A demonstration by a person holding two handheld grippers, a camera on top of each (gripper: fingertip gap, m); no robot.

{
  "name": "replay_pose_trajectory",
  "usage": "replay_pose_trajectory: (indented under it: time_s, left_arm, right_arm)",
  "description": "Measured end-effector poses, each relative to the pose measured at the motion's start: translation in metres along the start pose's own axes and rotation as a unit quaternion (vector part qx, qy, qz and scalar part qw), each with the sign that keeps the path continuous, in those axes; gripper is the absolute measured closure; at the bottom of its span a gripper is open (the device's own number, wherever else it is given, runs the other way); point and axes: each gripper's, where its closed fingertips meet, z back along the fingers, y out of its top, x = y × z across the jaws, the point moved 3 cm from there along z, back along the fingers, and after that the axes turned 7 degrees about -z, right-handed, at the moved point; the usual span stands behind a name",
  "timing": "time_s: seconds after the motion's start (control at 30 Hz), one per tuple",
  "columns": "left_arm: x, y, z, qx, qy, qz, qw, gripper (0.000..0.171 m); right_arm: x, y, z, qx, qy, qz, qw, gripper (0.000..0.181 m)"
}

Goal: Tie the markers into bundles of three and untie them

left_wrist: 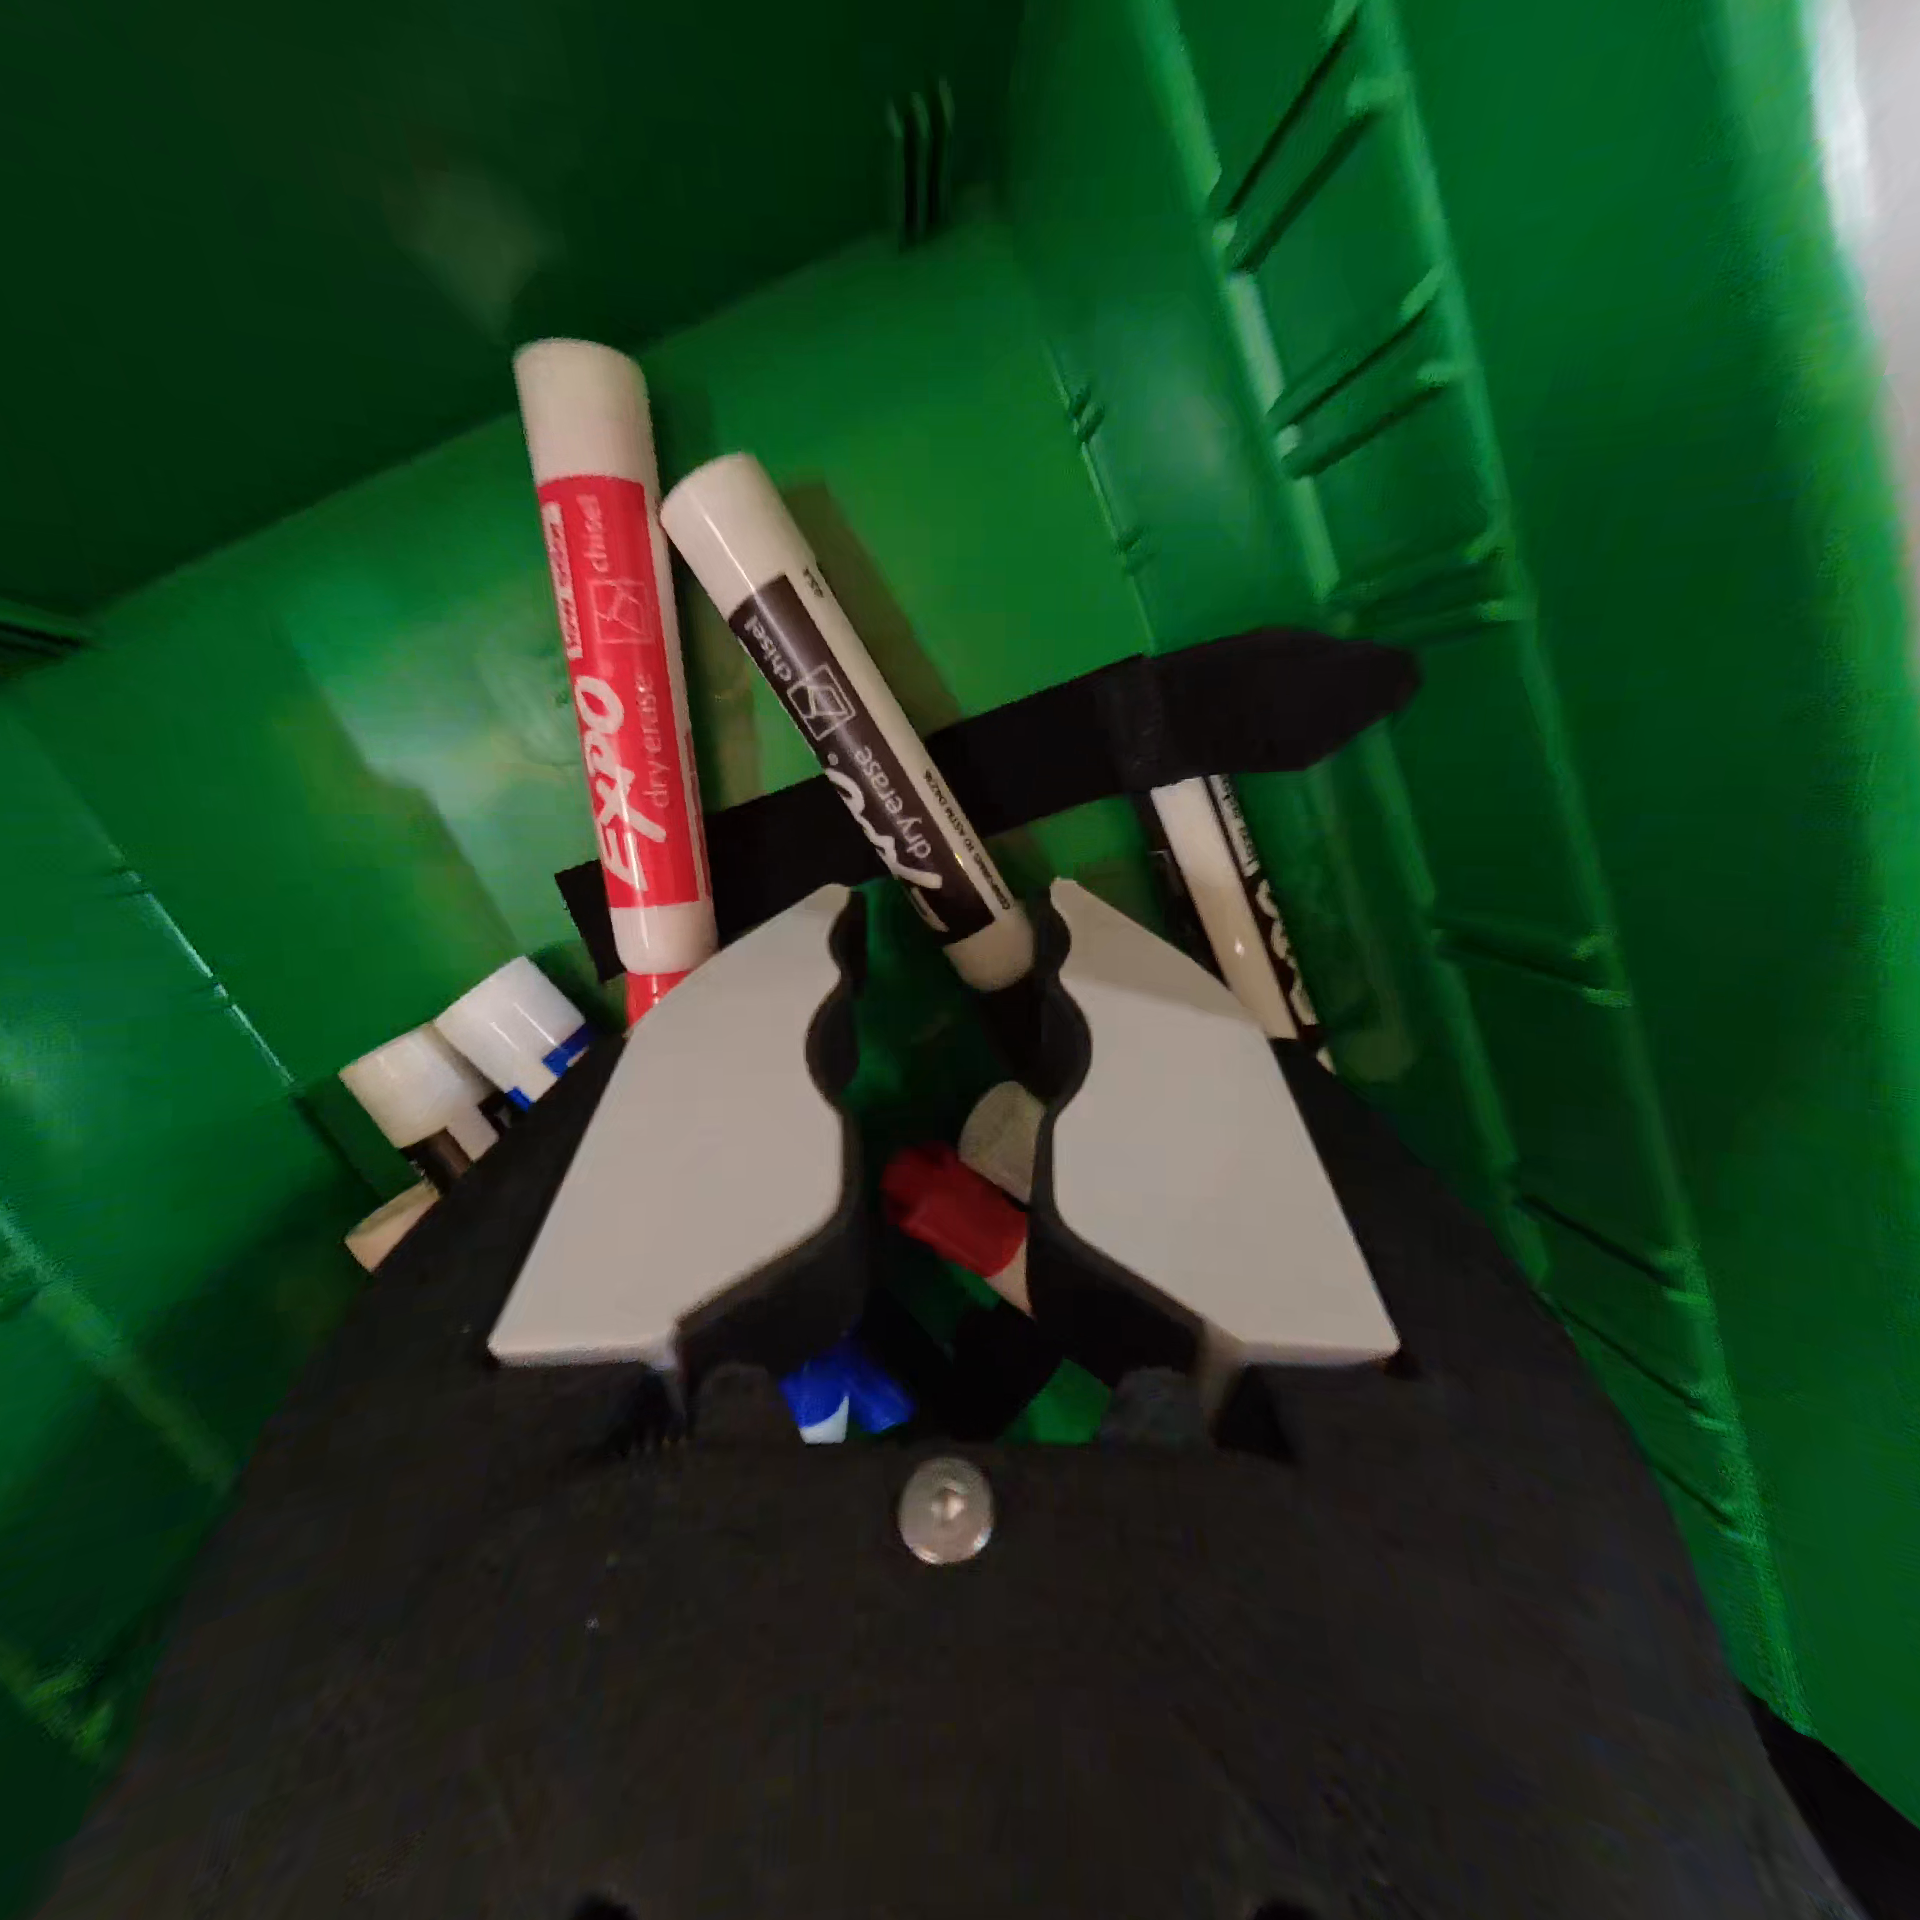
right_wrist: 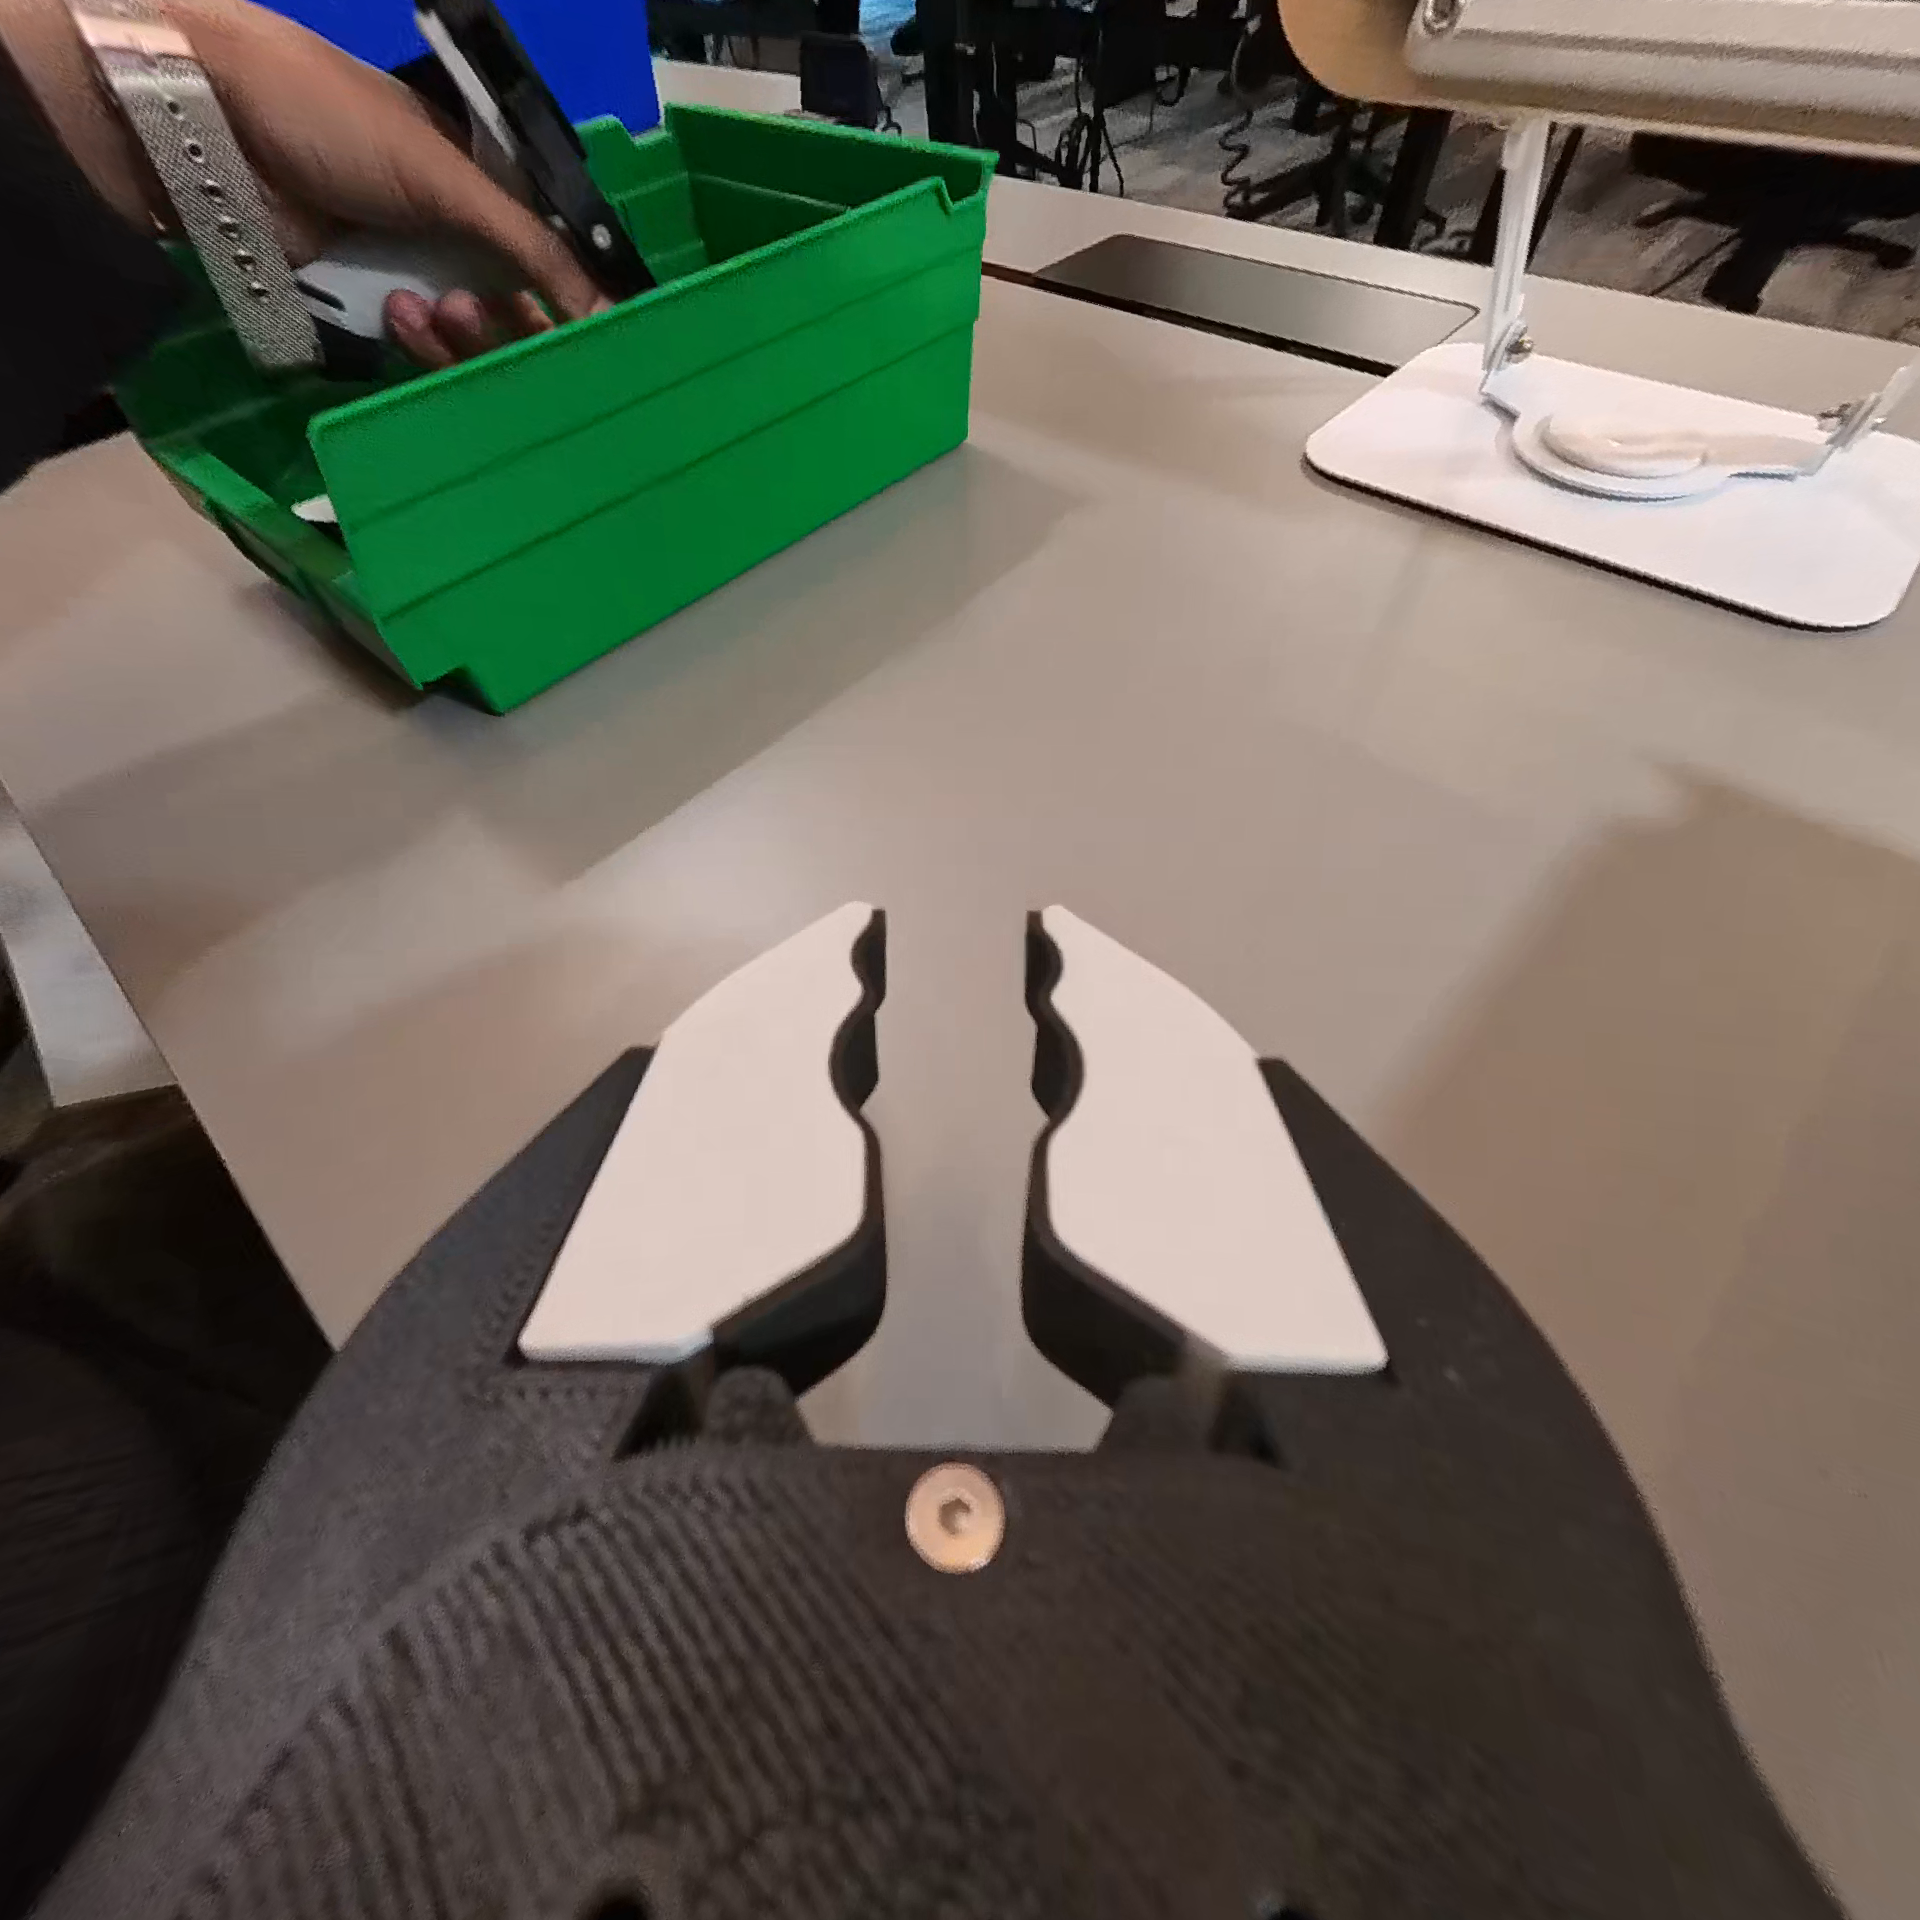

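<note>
Left claw (left_wrist: pixel 945 935) reaches into the green bin (left_wrist: pixel 1351 520), jaws slightly parted around a brown-labelled marker (left_wrist: pixel 831 717) at centre frame, leaning among strapped markers; whether it grips is unclear. Right claw (right_wrist: pixel 956 925) hovers open and empty over the table (right_wrist: pixel 1247 748).

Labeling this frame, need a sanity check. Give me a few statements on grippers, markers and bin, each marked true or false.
1. The left gripper is inside the green bin. True.
2. The right gripper holds a marker. False: it is open and empty, over the bare table.
3. The brown marker runs down between the left gripper's fingers. True, touching the right finger; a firm grip cannot be confirmed.
4. The red marker lies flat on the table. False: it leans against the bin wall.
5. A black strap crosses behind the markers. True.
</note>
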Motion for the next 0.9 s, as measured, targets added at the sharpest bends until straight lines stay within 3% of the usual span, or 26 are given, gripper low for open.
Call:
replay_pose_trajectory:
  time_s: [0.07,0.13,0.17,0.3,0.4,0.5,0.63,0.77,0.9]
  left_arm:
    - [-0.001,-0.005,-0.01,-0.032,0.009,-0.02,0.999,0.134]
    - [-0.008,0.0,-0.007,-0.019,0.043,-0.03,0.998,0.15]
    - [-0.008,0.002,-0.004,-0.005,0.036,-0.023,0.999,0.15]
    - [-0.016,0.012,0.036,0.118,0.034,0.029,0.992,0.152]
    - [-0.006,0.021,0.093,0.275,0.011,0.066,0.959,0.152]
    - [0.039,0.02,0.153,0.405,-0.064,0.071,0.909,0.152]
    - [0.125,0.021,0.181,0.472,-0.16,0.048,0.865,0.152]
    - [0.212,0.026,0.158,0.495,-0.271,0.047,0.825,0.152]
    - [0.257,0.024,0.119,0.493,-0.392,0.103,0.77,0.152]
  right_arm:
    - [0.005,-0.003,0.002,-0.002,-0.012,0.001,1.0,0.153]
    - [0.009,-0.003,0.006,0.001,-0.017,-0.002,1.0,0.151]
    - [0.01,-0.003,0.007,0.002,-0.019,-0.003,1.0,0.151]
    - [0.015,-0.005,0.01,0.0,-0.025,-0.001,1.0,0.15]
    - [0.015,-0.006,0.007,-0.002,-0.019,-0.006,1.0,0.15]
    - [0.011,-0.006,0.003,-0.004,0.004,-0.023,1.0,0.149]
    - [-0.007,0.006,-0.002,0.017,0.066,-0.048,0.997,0.148]
    - [-0.015,0.037,0.005,0.113,0.095,-0.095,0.984,0.145]
    - [-0.019,0.052,0.015,0.162,0.16,-0.17,0.959,0.147]
